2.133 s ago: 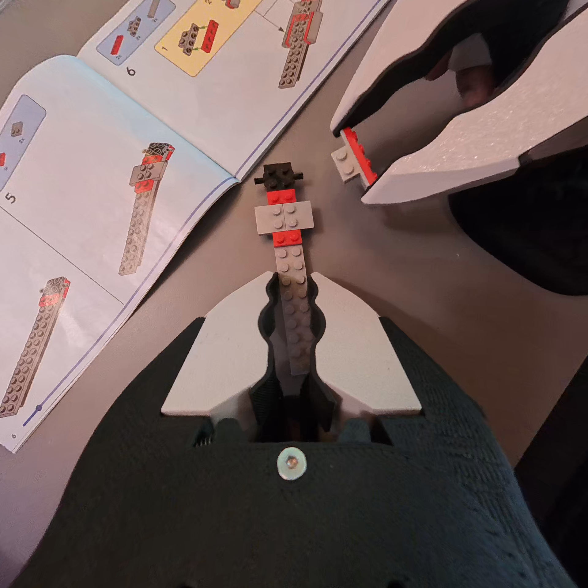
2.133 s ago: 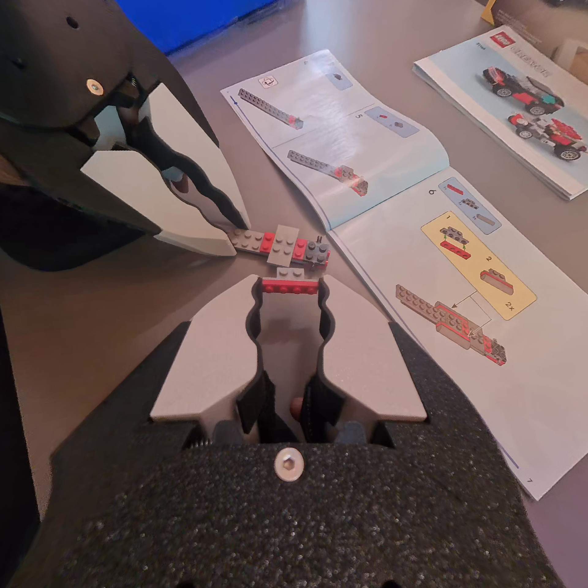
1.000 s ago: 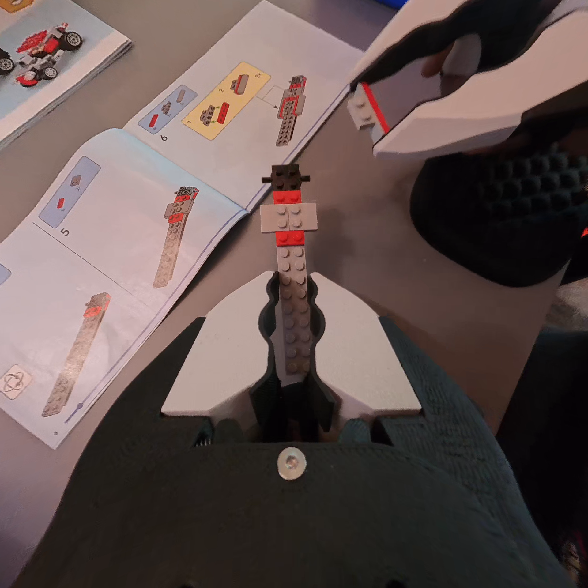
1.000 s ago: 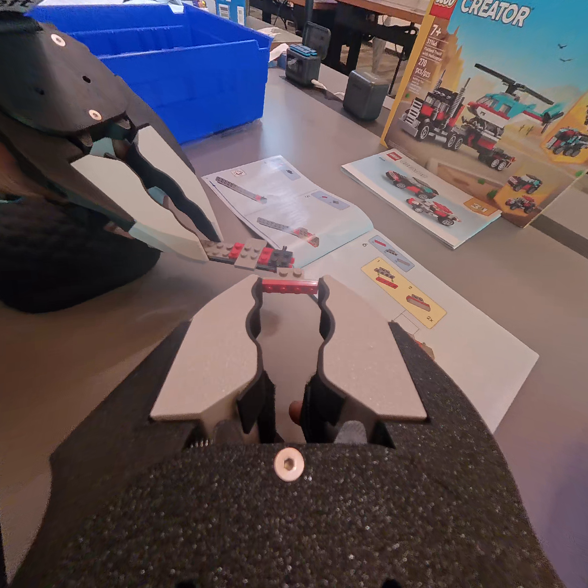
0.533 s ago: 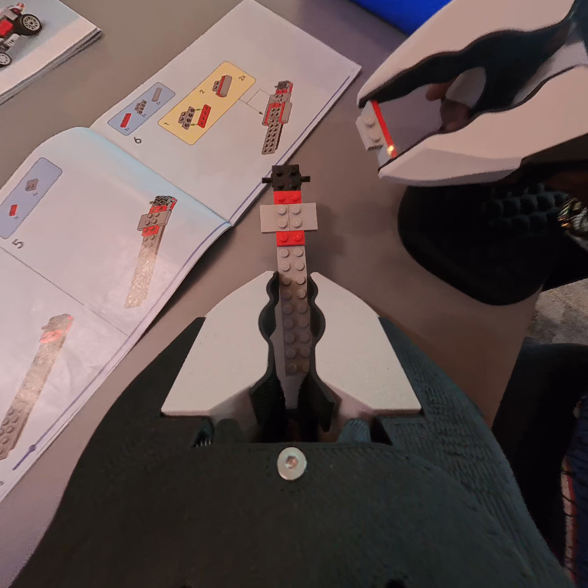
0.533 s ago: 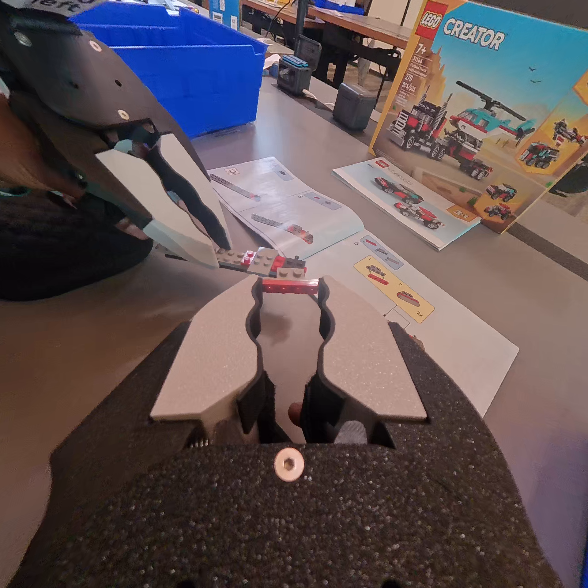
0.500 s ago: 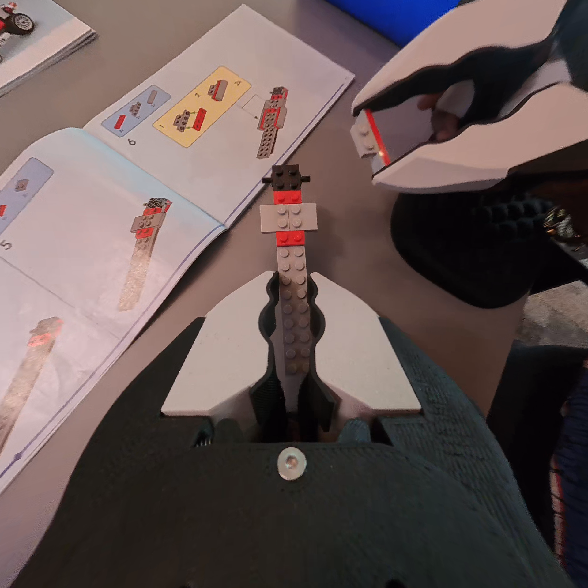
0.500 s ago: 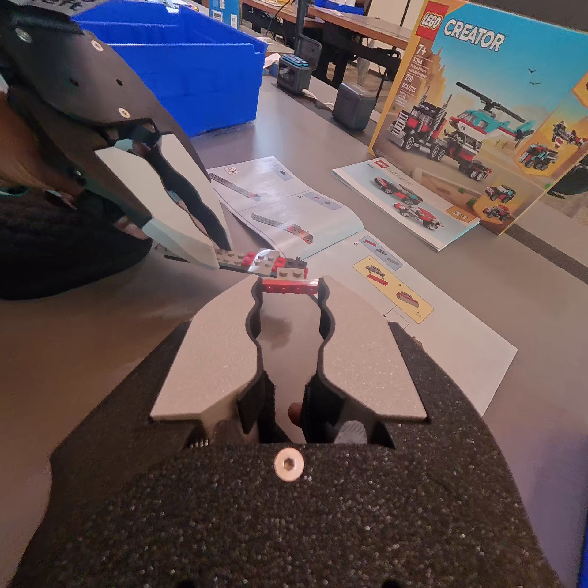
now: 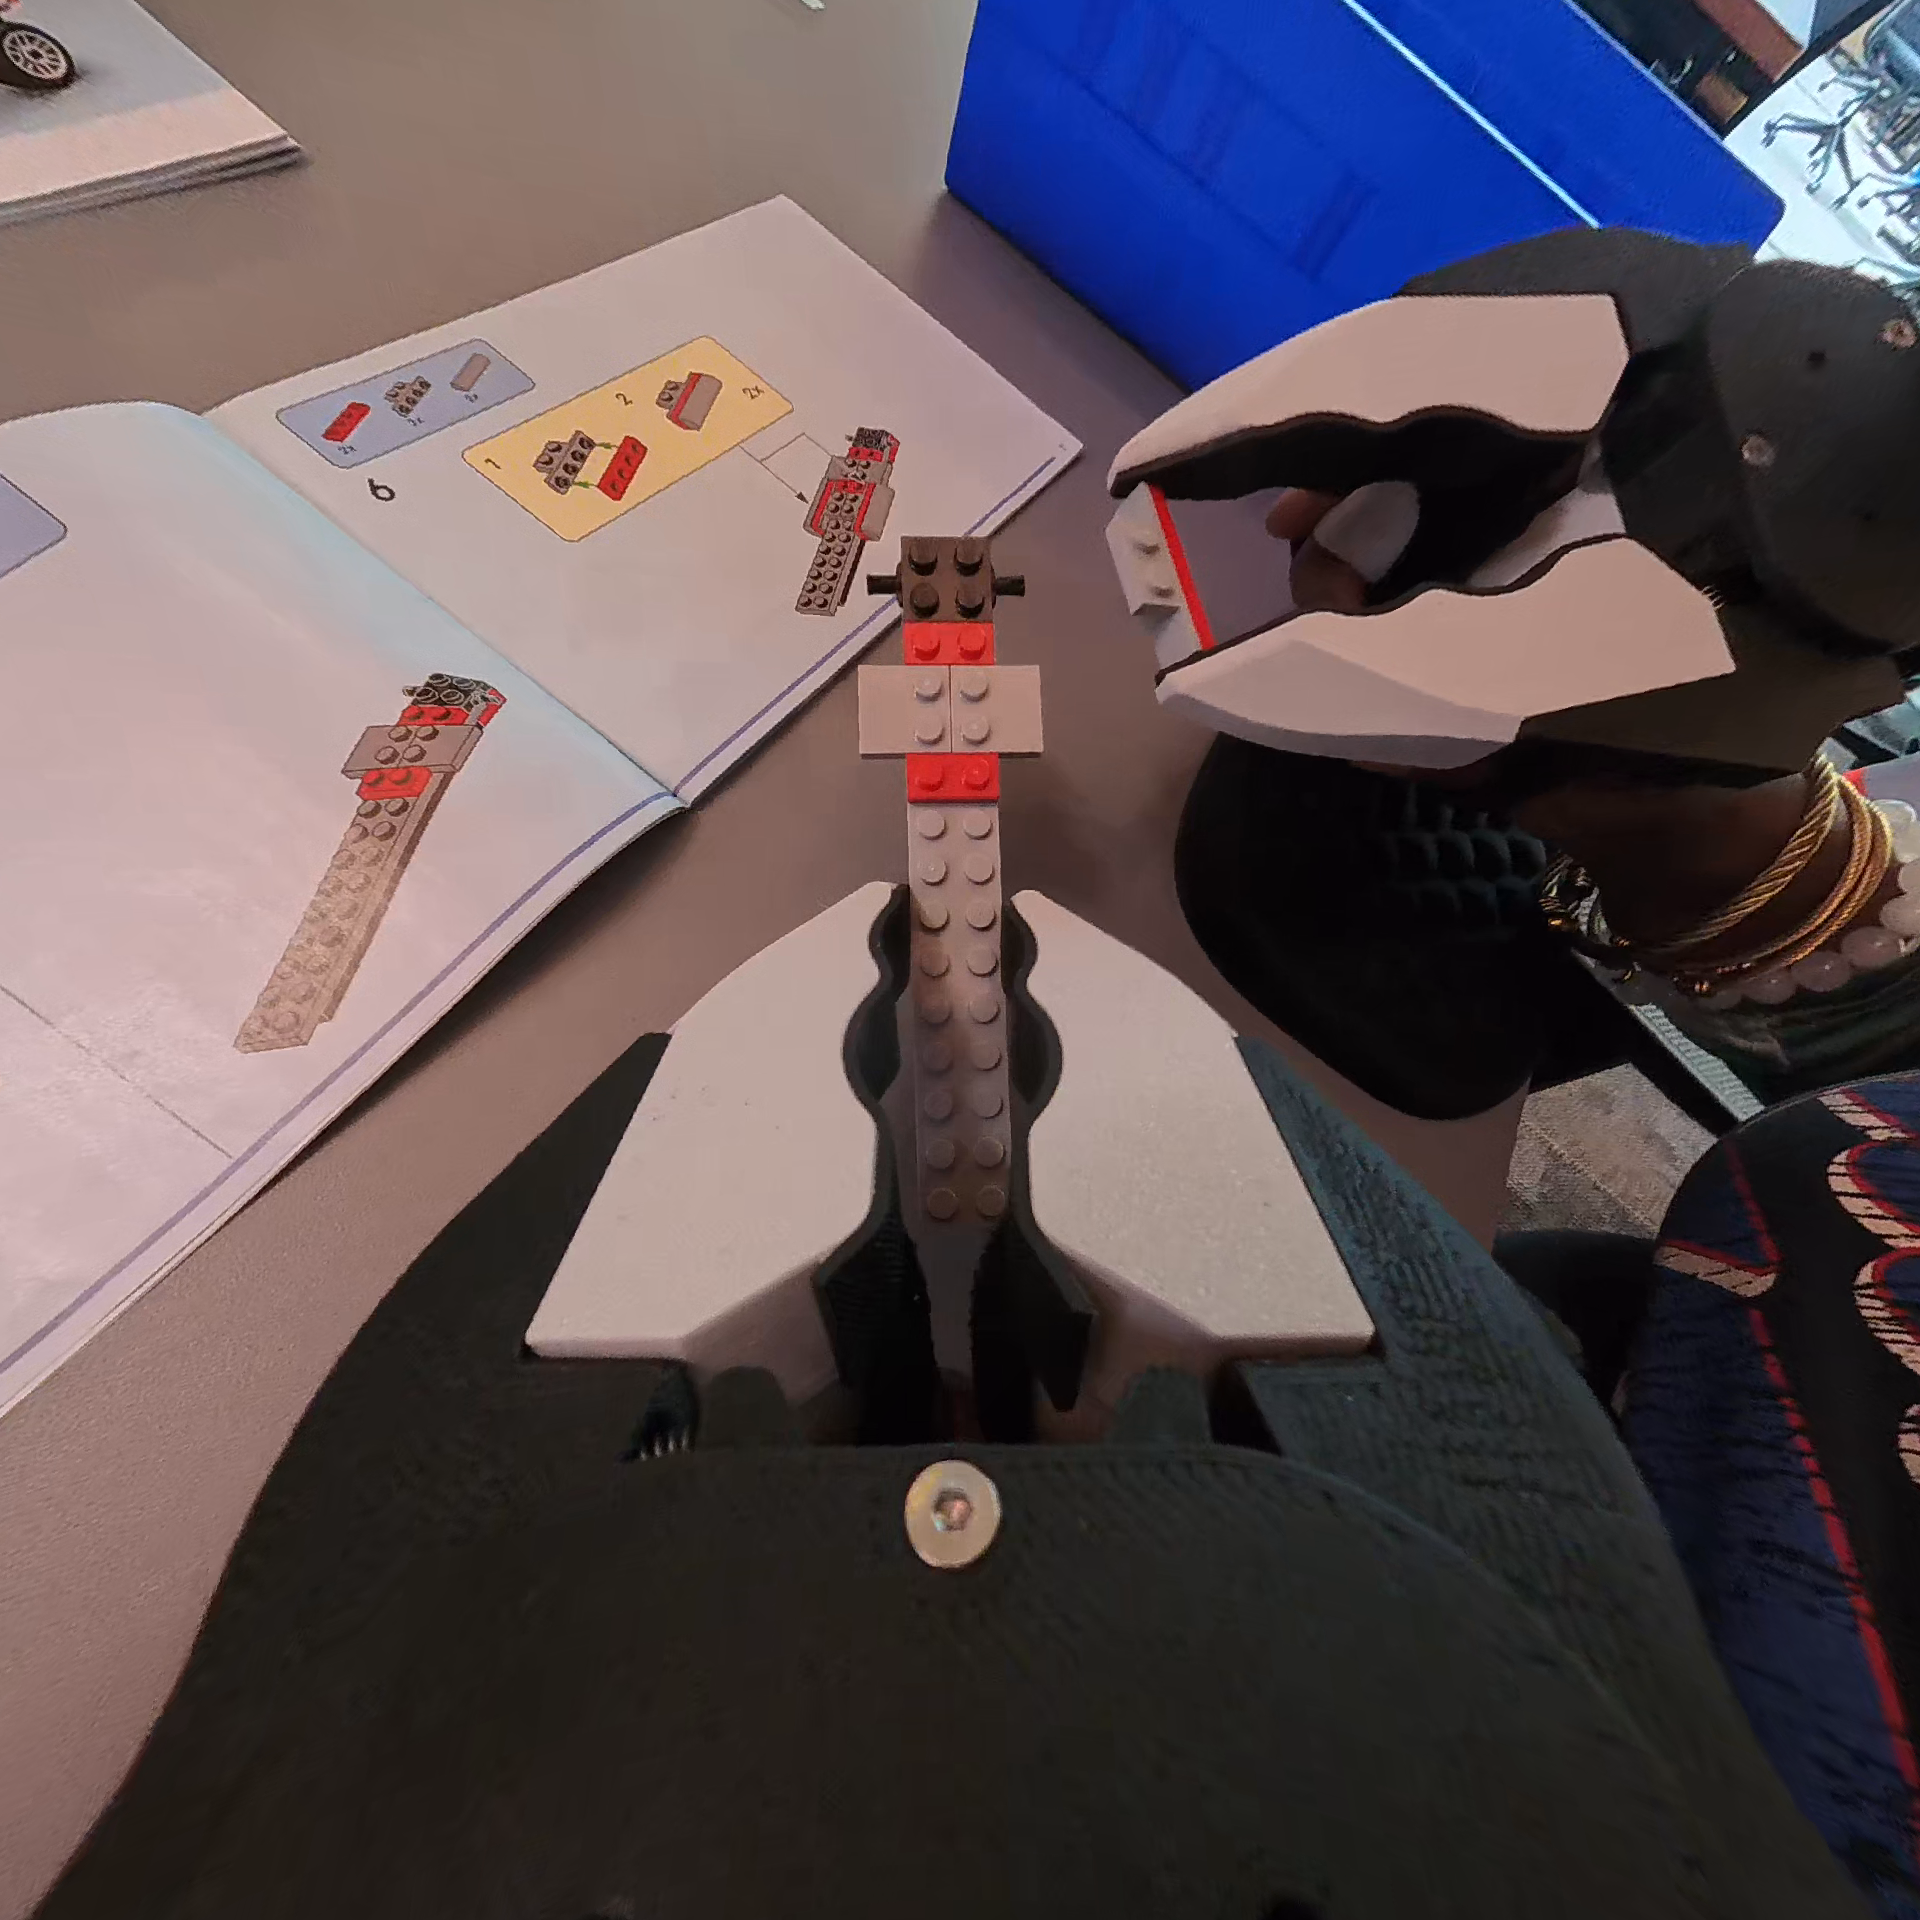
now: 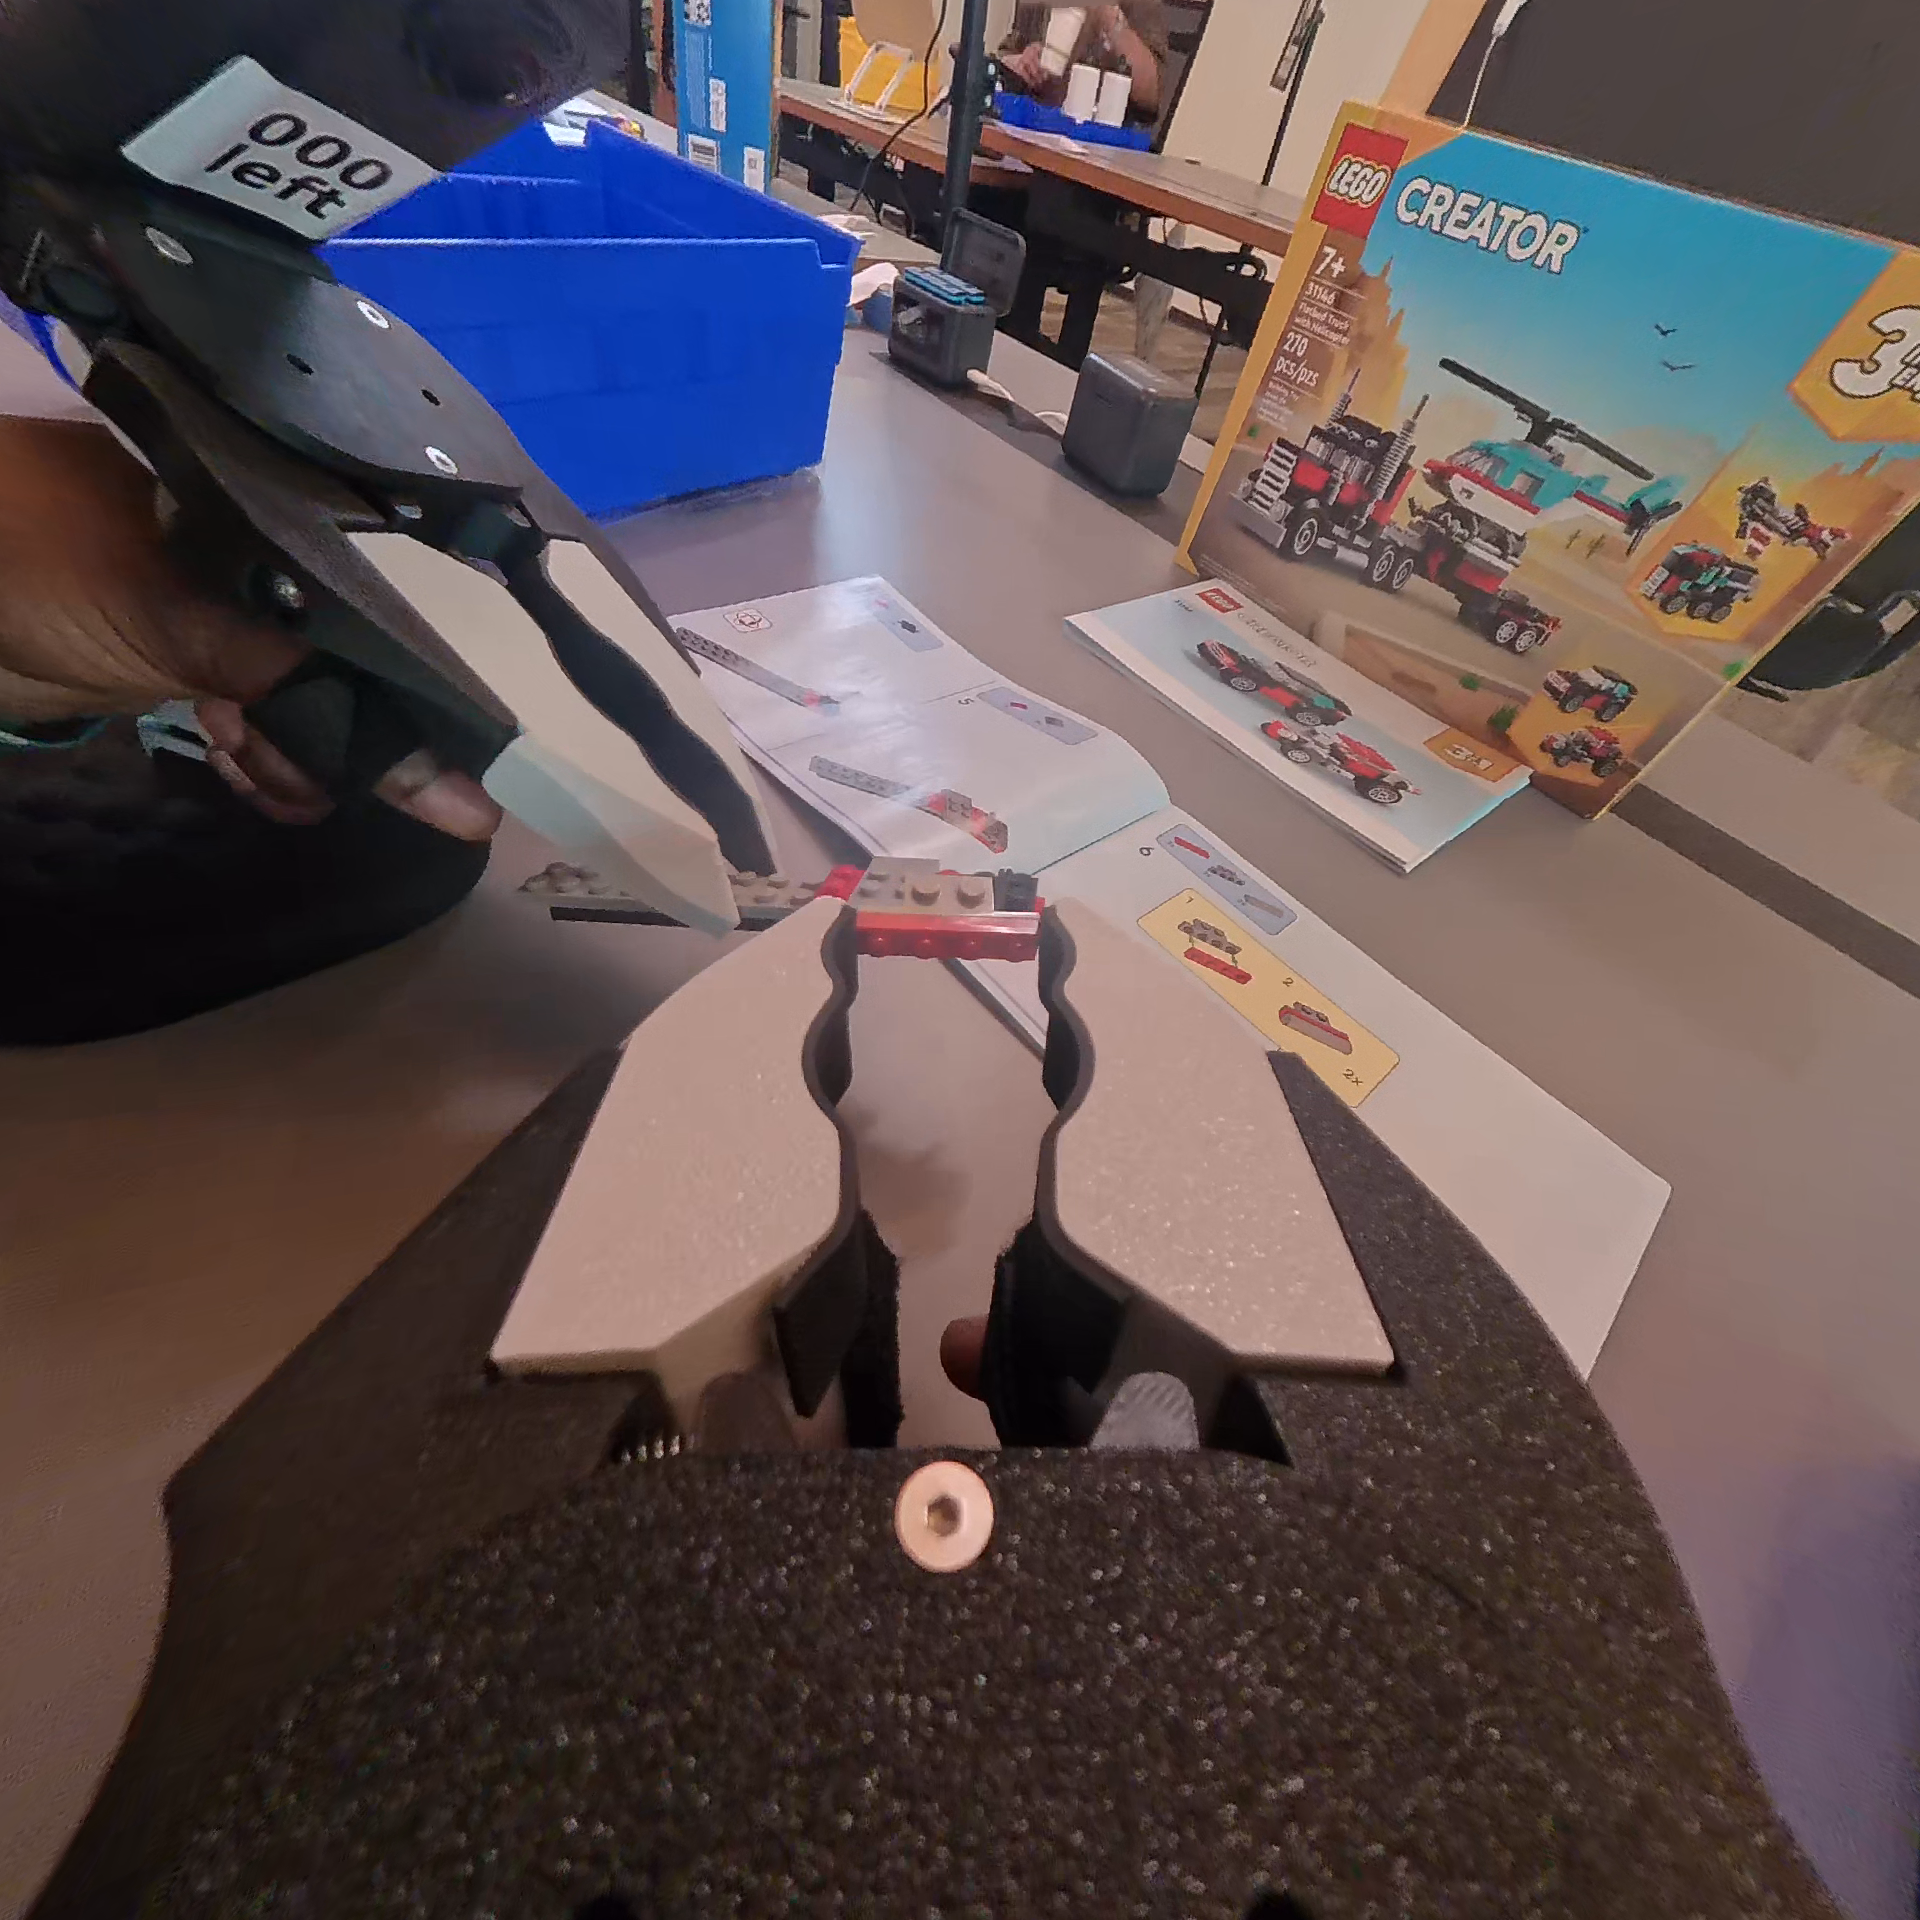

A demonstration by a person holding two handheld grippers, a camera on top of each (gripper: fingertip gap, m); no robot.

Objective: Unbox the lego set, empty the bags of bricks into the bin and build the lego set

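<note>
Left claw (image 9: 954, 904) grips long grey plate (image 9: 958, 997) lengthwise, black end forward.

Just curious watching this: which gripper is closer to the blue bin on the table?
Right. The right gripper, shut on a small red and grey piece, hovers just in front of the blue bin; the left gripper, gripping the long grey assembly, sits farther back.

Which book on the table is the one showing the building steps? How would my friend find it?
Start at the big blue bin on the grey table. Just in front of it lies the open booklet, its pale pages spread flat with small brick drawings on them. The other booklet, by the box, is shut and shows cars on its cover.
</note>
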